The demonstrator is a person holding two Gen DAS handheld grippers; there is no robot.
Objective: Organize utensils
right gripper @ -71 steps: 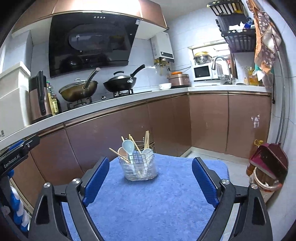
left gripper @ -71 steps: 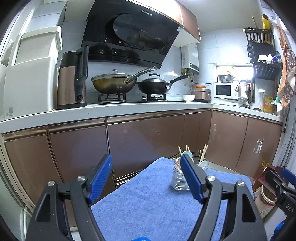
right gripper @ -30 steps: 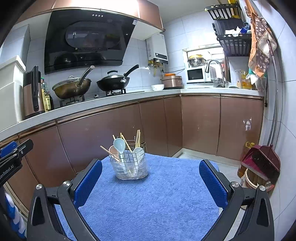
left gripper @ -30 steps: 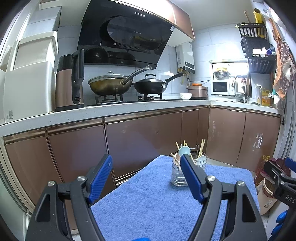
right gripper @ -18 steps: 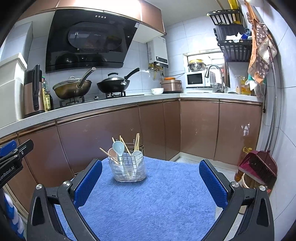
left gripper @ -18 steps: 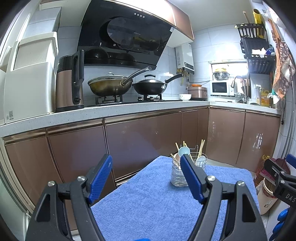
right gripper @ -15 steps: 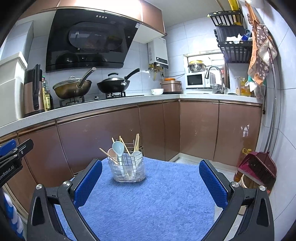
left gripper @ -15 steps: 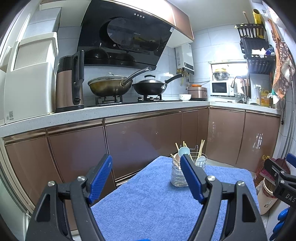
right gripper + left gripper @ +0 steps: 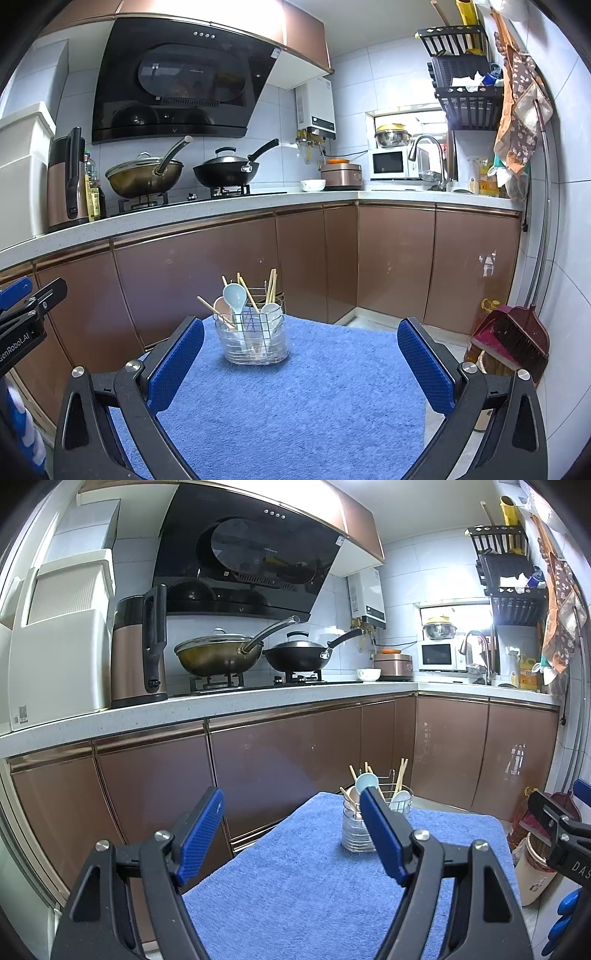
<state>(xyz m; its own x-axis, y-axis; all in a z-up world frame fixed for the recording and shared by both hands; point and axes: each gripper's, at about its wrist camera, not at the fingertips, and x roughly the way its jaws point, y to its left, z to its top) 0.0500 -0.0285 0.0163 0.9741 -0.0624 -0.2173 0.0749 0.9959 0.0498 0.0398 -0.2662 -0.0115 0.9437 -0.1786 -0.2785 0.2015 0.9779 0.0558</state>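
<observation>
As seen from the left wrist, the left hand-held gripper [image 9: 291,816] stood with jaws wide apart and nothing between them, above the blue towel [image 9: 303,882] covering the tabletop; the utensil holder [image 9: 354,830] sat upright near the towel's far edge. From the right wrist, the right hand-held gripper [image 9: 301,345] likewise gaped apart, empty, the utensil holder [image 9: 255,341] ahead holding spoons [image 9: 233,295] and chopsticks [image 9: 272,282]
</observation>
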